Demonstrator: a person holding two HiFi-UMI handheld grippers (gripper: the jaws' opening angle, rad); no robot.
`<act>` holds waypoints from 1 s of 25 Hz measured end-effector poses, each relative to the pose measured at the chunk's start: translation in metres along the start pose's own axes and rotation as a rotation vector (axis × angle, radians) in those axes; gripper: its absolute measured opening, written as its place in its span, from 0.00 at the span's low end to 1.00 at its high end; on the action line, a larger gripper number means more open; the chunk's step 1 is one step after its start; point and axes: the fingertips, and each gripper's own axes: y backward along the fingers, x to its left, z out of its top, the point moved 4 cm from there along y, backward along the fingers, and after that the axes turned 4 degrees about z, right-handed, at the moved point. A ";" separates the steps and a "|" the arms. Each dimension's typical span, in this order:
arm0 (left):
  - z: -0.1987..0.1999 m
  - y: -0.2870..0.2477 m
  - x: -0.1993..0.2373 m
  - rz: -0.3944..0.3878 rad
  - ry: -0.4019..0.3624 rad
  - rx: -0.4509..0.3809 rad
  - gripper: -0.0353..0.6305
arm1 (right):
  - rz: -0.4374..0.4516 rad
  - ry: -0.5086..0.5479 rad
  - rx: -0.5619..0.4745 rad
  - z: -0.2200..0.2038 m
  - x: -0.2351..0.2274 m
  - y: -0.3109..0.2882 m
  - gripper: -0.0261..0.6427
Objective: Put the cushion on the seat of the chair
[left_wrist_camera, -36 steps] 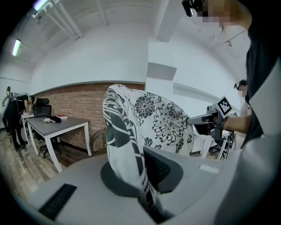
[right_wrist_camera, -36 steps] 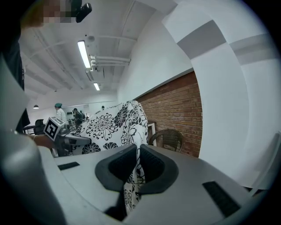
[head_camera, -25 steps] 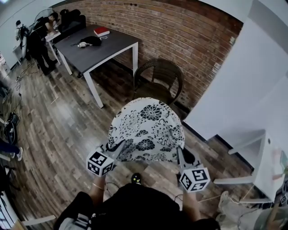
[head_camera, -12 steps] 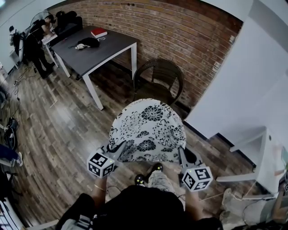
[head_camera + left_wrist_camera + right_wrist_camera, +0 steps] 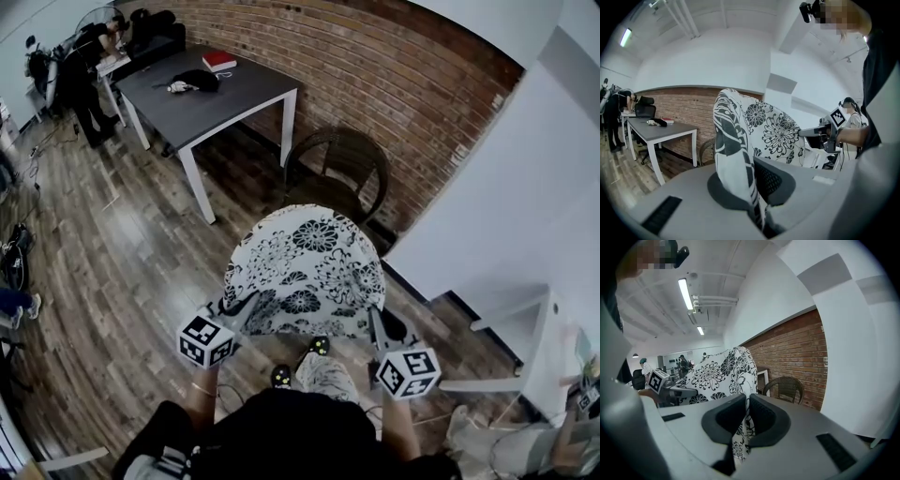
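A round white cushion (image 5: 305, 272) with a black flower print hangs level between both grippers in the head view. My left gripper (image 5: 230, 309) is shut on its near left edge, and the cloth (image 5: 736, 159) runs down between the pads. My right gripper (image 5: 375, 319) is shut on the near right edge, where the fabric (image 5: 743, 380) is pinched. A dark wicker chair (image 5: 336, 173) stands beyond the cushion against the brick wall; the cushion hides the front of its seat. The same chair (image 5: 783, 387) shows in the right gripper view.
A grey table (image 5: 211, 94) with white legs stands to the left of the chair, carrying a red book (image 5: 219, 61) and a black item. A person (image 5: 75, 80) stands at the far left. A white wall (image 5: 506, 206) and white furniture (image 5: 525, 366) close the right side. Wooden floor (image 5: 112, 262) lies left.
Both grippers and the cushion have edged forward towards the chair, and my feet have stepped into view under the cushion. The grip on both edges is unchanged.
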 end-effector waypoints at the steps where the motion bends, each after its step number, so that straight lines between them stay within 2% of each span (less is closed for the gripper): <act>1: -0.001 -0.001 0.002 0.000 0.004 0.002 0.07 | 0.003 -0.002 0.000 0.000 0.001 -0.002 0.07; 13: 0.011 -0.042 0.022 0.022 -0.007 0.033 0.07 | 0.021 -0.046 -0.003 0.005 -0.037 -0.044 0.07; 25: 0.036 -0.129 0.054 0.022 0.001 0.044 0.07 | 0.035 -0.048 0.006 0.032 -0.100 -0.105 0.07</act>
